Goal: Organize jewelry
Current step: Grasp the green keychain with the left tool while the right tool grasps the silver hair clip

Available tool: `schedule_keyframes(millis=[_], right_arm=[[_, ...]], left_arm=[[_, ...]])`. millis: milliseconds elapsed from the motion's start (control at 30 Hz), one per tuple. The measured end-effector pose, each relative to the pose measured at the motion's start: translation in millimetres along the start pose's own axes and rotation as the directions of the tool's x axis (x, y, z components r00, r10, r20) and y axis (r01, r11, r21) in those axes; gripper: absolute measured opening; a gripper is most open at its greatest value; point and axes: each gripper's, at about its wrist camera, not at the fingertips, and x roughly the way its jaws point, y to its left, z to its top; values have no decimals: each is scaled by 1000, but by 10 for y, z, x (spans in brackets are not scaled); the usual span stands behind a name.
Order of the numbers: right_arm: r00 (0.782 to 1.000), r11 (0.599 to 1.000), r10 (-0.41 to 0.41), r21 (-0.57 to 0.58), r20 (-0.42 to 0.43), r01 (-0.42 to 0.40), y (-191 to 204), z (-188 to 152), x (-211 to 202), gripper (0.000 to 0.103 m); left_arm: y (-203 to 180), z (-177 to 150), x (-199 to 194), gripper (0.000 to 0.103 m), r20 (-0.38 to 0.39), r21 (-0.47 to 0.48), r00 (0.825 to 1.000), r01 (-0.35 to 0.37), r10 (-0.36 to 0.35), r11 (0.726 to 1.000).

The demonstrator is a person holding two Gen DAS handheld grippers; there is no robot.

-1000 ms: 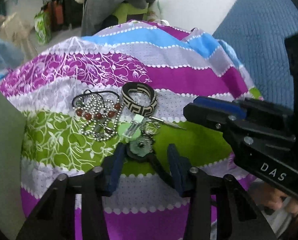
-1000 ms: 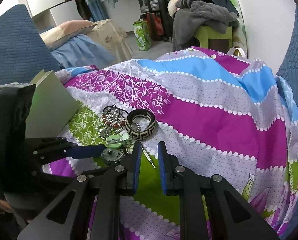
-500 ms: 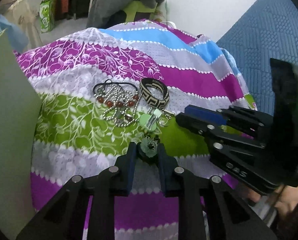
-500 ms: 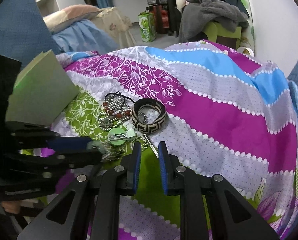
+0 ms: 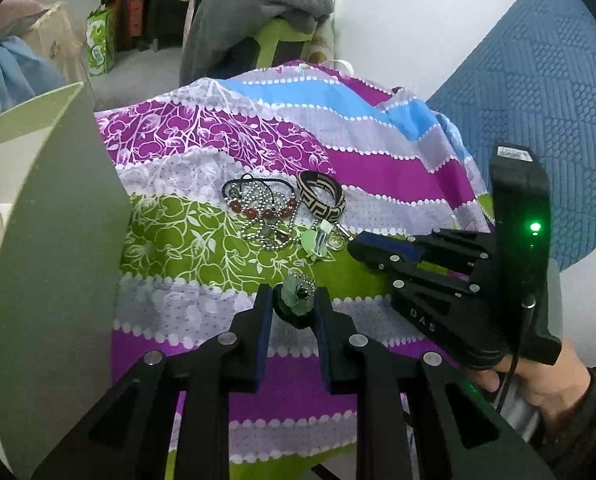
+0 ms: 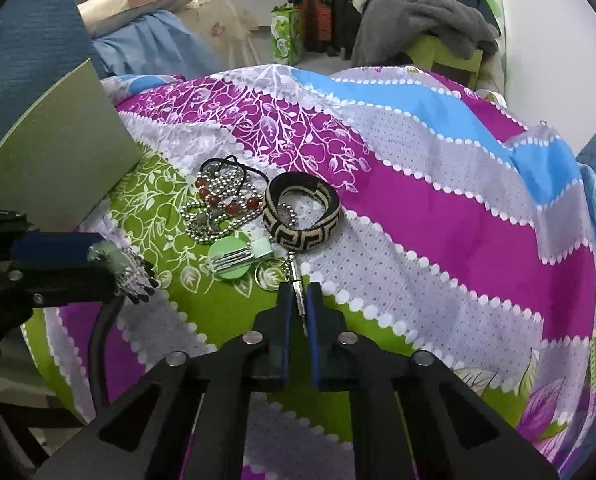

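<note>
Left gripper grasps a pale-green flower brooch; right gripper pinches a thin silver pin, lower centre.
We judge the pin's linked ring could drag neighbouring jewelry.

Spread across a bed, a striped bedsheet in purple, blue, lilac and leaf-printed green, carrying a small heap of jewelry at centre. At the heap's 10 o'clock, a tangle of ball chain with red beads; at 2 o'clock, a black-and-beige woven bangle; at 6 o'clock, a pale green round clip touching a key ring and metal pin. At the sheet's 9 o'clock edge, a grey-green box flap.
</note>
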Motion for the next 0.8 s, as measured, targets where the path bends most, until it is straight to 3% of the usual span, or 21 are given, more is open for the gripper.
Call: schedule_keyframes(millis=[300, 800], right_arm=[[1000, 990, -28, 140, 7, 27, 216, -89, -177, 3], [997, 944, -83, 322, 4, 77, 321, -332, -544, 3]], left_arm=[[26, -45, -236, 19, 35, 23, 999, 17, -18, 1000], [138, -213, -421, 19, 23, 29, 1000, 20, -20, 999]])
